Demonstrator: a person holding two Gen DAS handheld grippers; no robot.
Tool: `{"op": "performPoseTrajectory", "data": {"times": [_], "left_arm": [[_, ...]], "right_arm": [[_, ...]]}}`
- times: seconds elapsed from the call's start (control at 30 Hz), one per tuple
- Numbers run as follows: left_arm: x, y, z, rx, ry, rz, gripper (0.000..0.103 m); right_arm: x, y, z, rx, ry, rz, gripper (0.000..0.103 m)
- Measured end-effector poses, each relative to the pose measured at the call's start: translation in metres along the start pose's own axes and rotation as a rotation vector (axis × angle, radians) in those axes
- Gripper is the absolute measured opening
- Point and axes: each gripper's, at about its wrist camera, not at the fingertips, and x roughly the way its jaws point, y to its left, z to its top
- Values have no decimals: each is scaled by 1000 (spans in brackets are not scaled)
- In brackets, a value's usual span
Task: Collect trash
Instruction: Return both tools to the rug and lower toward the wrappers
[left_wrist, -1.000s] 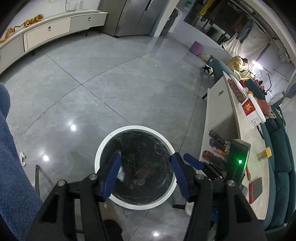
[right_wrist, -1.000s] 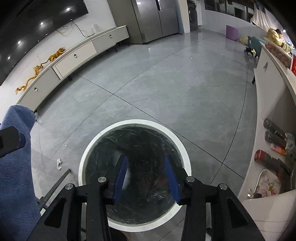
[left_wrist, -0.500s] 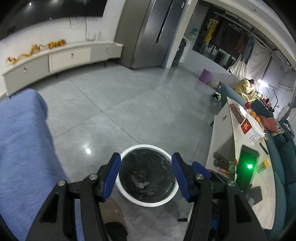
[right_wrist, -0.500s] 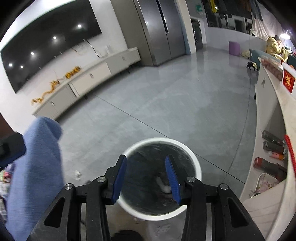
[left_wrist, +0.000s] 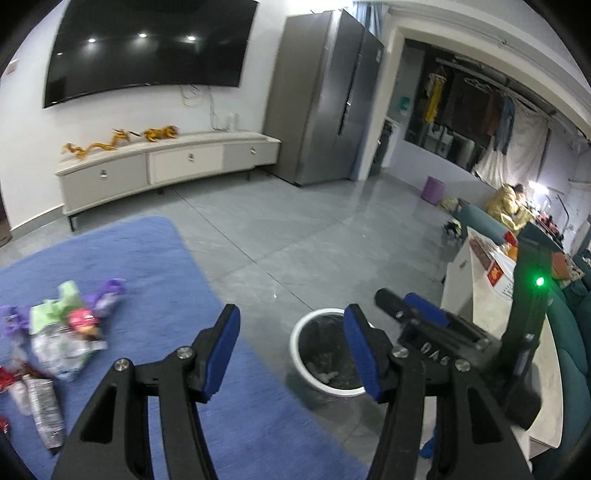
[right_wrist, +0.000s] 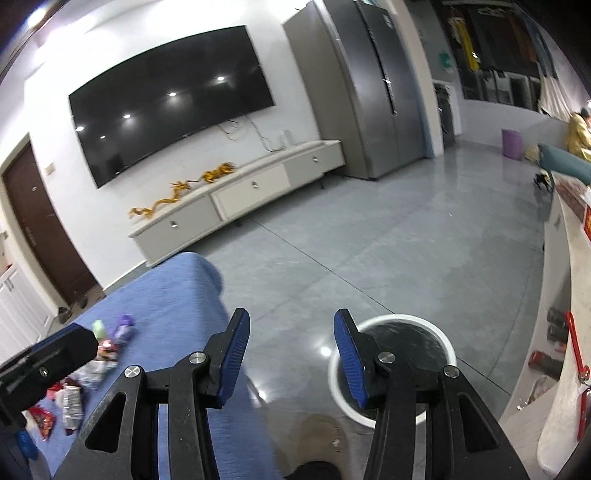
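Left gripper: your L unit, fingers spread wide, nothing between them; blue pads face each other above the edge of the blue surface.
Right gripper: your R unit, fingers likewise released and empty; also seen from the L cam at right, as a black body w/ blue tip.
Trash pile: crumpled wrappers & plastic in green, purple, red, silver; lies on the blue surface at your far left, well apart from both grippers. In the R view the same pile sits lower left, partly behind your L unit's black body.
Blue surface: cloth-covered top carrying the trash; its near right edge runs under your L fingers.
Bin: white-rimmed round bin w/ dark liner, on the floor just right of the blue surface; pale scraps lie at its bottom. In the R view the bin sits behind your right-hand pad, part hidden.
Floor: grey glossy tiles.
Background: TV on wall; low cabinet below it w/ gold dragon figures; grey fridge beside.
Right side: long counter w/ bottles on a lower shelf; details too small to tell.
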Motion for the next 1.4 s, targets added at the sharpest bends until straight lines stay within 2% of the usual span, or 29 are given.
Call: {"op": "performPoseTrajectory", "data": {"times": [0.13, 0.33, 0.47, 0.67, 0.83, 0.97, 1.0, 1.1, 1.2, 1.4], "left_arm": [[-34, 35, -9, -24, -31, 38, 64], [-85, 102, -27, -73, -83, 101, 66], [-117, 151, -37, -112, -116, 173, 67], [-161, 236, -53, -132, -130, 356, 78], [-168, 314, -76, -147, -26, 536, 82], [-148, 362, -93, -150, 114, 538, 83], [-143, 367, -95, -150, 134, 519, 83], [-129, 381, -92, -167, 163, 428, 83], [-112, 376, -91, -123, 190, 377, 84], [-79, 374, -100, -89, 239, 364, 84]], "right_arm": [[-8, 35, 0, -48, -5, 30, 45], [-5, 92, 0, -132, 10, 76, 49], [3, 124, -9, -177, 34, 104, 50], [22, 166, -23, -238, 82, 139, 52], [49, 184, -33, -268, 129, 153, 54], [74, 193, -41, -284, 175, 156, 54], [79, 194, -43, -287, 185, 156, 54], [92, 198, -47, -297, 210, 158, 54], [106, 205, -50, -315, 236, 165, 55], [125, 218, -50, -347, 260, 184, 56]]}}
